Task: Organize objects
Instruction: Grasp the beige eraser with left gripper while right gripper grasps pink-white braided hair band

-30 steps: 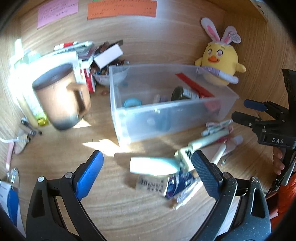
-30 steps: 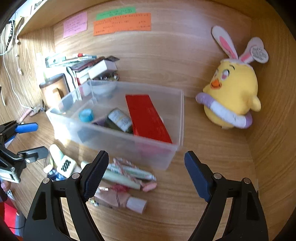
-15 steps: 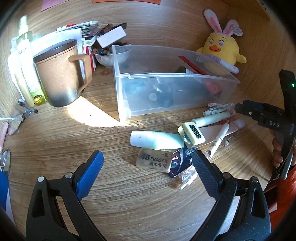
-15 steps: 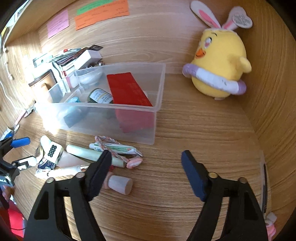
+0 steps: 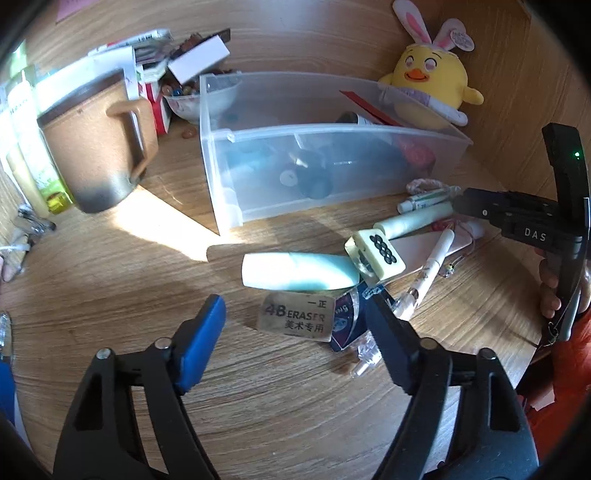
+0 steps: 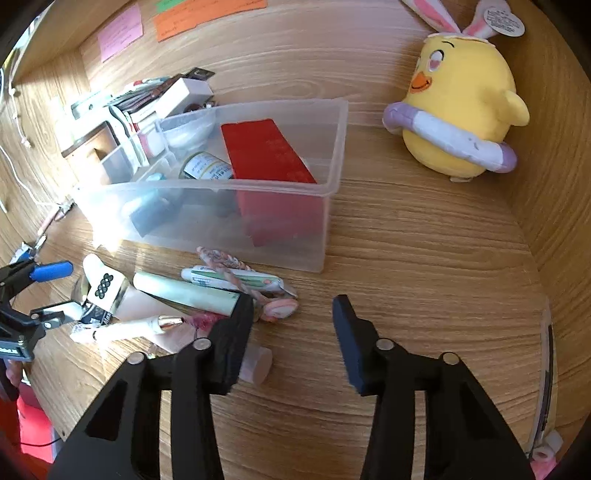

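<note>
We see a yellow chick plush (image 6: 461, 107) against the wall, a brown mug (image 5: 92, 147), and sticky notes (image 6: 207, 14), text illegible.

Everything here is light wood grain: the bench (image 6: 424, 258), the back wall (image 6: 314, 48) and the side wall (image 6: 554, 155) on the right, like a little alcove. Pink and orange sticky notes (image 6: 207, 14) are stuck high on the back wall. Strong sunlight comes in from the left and throws a bright patch (image 5: 173, 221) across the bench.
</note>
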